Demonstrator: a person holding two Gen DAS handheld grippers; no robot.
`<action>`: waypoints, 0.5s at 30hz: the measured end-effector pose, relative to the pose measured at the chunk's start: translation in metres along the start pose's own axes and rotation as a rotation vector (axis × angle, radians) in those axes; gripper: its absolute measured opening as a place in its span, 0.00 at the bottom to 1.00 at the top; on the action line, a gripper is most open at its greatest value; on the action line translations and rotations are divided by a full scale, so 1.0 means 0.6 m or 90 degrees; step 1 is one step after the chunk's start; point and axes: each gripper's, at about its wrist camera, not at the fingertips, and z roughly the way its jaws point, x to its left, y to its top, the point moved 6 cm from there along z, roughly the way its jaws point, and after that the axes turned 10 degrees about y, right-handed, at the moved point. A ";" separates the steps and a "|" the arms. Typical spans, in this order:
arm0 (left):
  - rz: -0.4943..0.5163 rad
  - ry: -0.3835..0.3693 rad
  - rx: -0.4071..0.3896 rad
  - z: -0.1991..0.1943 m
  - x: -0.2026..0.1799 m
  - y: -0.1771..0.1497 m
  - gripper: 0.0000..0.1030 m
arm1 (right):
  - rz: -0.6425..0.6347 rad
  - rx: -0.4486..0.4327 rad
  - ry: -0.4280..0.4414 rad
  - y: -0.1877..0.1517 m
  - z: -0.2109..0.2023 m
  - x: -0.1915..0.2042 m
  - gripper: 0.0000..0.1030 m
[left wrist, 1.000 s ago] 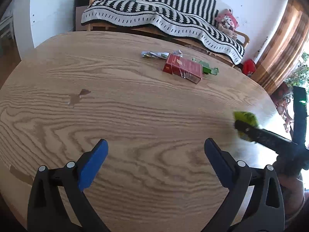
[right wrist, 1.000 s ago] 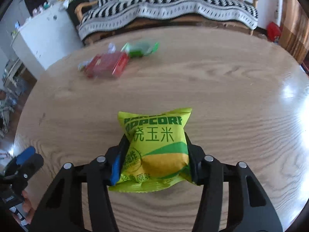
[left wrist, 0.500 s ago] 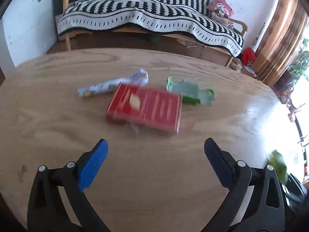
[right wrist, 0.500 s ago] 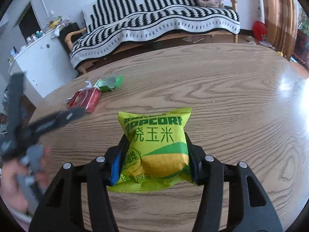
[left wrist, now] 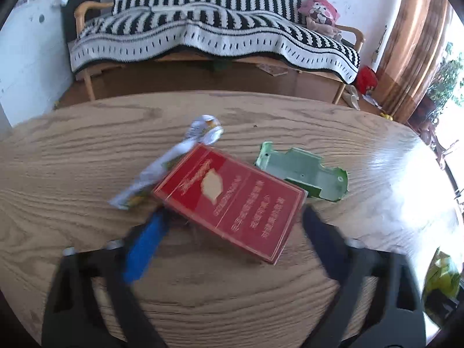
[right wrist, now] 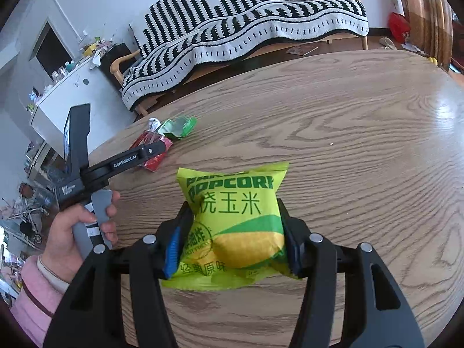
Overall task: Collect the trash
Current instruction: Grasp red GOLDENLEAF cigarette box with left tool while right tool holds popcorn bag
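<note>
A red cigarette box (left wrist: pixel 232 200) lies on the oval wooden table (left wrist: pixel 87 150), with a crumpled silver wrapper (left wrist: pixel 174 156) at its left and a green plastic tray piece (left wrist: pixel 304 171) at its right. My left gripper (left wrist: pixel 232 226) is open, its blurred jaws straddling the near end of the red box. My right gripper (right wrist: pixel 232 237) is shut on a yellow popcorn bag (right wrist: pixel 235 223), held above the table. In the right wrist view the left gripper (right wrist: pixel 156 148) reaches over the red box (right wrist: pixel 150 153).
A sofa with a striped black-and-white blanket (left wrist: pixel 214 34) stands beyond the table's far edge. A white cabinet (right wrist: pixel 69 98) stands at the left. The popcorn bag also shows at the lower right of the left wrist view (left wrist: pixel 440 275).
My left gripper has moved forward across the table to the red box, which now lies between its jaws. My right gripper still holds the popcorn bag and has lifted slightly.
</note>
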 end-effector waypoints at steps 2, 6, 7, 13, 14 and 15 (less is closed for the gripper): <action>0.003 0.001 0.002 -0.005 0.002 -0.002 0.41 | 0.006 -0.001 0.000 0.000 0.000 -0.001 0.54; -0.015 -0.025 0.008 -0.022 0.009 -0.010 0.35 | 0.017 -0.006 0.003 -0.001 -0.001 0.001 0.54; -0.008 -0.028 0.008 -0.030 0.009 -0.012 0.35 | 0.015 -0.006 0.003 0.000 -0.003 0.002 0.54; -0.019 -0.019 0.006 -0.071 0.027 -0.031 0.45 | 0.020 -0.014 0.004 0.001 -0.009 0.000 0.55; -0.021 -0.028 0.016 -0.072 0.028 -0.031 0.39 | 0.021 -0.014 0.002 0.002 -0.009 -0.002 0.55; -0.024 -0.030 0.019 -0.073 0.028 -0.033 0.39 | 0.022 -0.014 0.001 0.003 -0.009 -0.004 0.55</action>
